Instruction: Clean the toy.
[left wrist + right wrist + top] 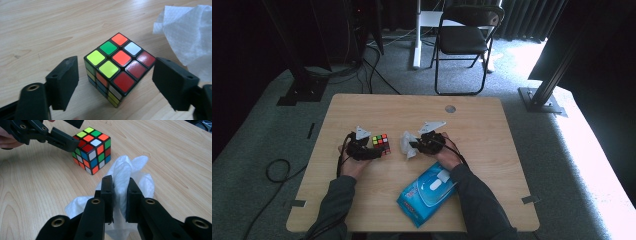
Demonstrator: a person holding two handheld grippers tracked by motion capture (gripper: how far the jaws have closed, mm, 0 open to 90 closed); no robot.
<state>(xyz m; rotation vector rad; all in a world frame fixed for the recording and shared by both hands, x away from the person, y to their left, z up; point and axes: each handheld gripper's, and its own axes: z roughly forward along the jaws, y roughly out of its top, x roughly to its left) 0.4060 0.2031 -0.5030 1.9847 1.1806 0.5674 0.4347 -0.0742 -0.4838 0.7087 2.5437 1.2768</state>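
So the left gripper [115, 82] has its jaws spread wide either side of the scrambled puzzle cube [117, 68], which sits on the wooden table [492, 130] just left of center, not pinched. At the cube's 3 o'clock, the right gripper [119, 192] is clamped on a crumpled white wipe [125, 173]. A blue wipes pack [426, 192] lies at the table's 6 o'clock edge, partly under the right forearm.
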